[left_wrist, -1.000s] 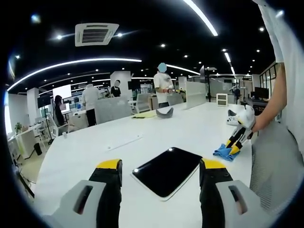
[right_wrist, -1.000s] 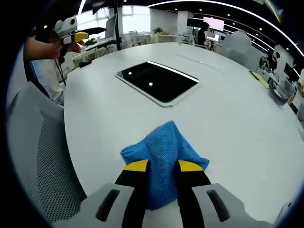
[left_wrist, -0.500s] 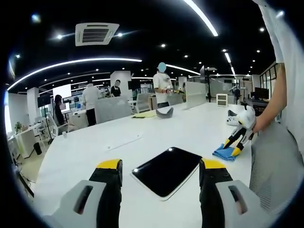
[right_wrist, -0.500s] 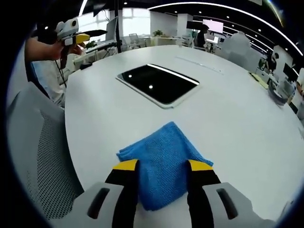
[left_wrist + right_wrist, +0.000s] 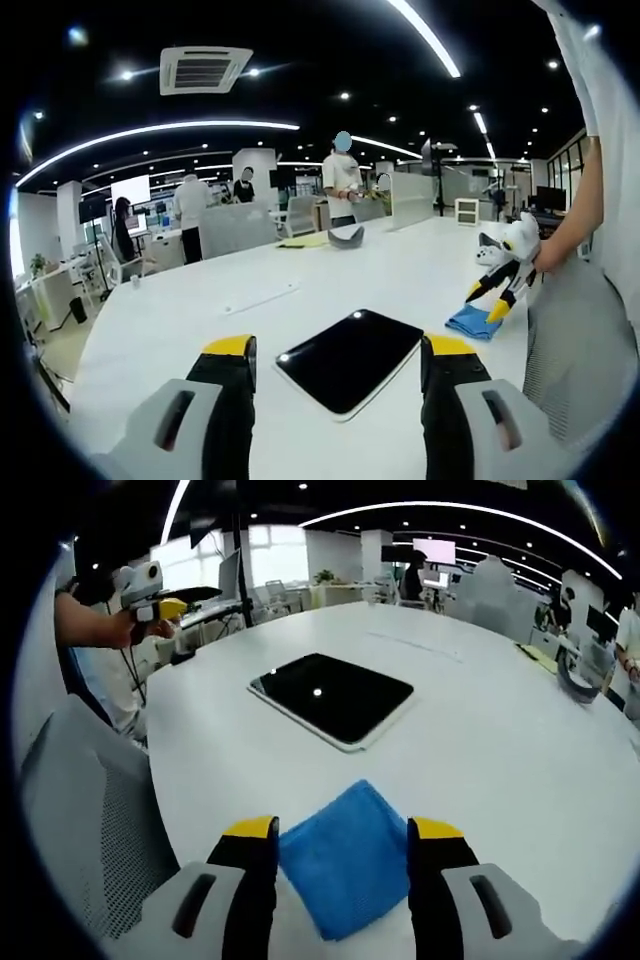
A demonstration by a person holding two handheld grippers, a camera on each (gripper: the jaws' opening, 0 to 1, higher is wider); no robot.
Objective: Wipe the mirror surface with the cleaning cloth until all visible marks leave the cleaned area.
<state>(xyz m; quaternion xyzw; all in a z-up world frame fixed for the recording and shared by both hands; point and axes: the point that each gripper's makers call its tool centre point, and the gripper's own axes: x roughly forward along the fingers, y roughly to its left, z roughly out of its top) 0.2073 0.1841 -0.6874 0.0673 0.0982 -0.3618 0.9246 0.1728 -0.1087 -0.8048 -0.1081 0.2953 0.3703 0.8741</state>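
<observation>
The right hand-held gripper [image 5: 340,830] hovers wide apart over the blue cloth [image 5: 345,860] — lying flat on the white counter [image 5: 500,730] (near the dark mirror [image 5: 332,697]). The left hand-held gripper [image 5: 340,350] gapes wide, holding nothing.

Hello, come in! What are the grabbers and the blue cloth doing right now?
Right gripper open, above flat blue cleaning cloth. Left gripper open, empty. Dark rectangular mirror unwiped on white table. Nothing in the way.
</observation>
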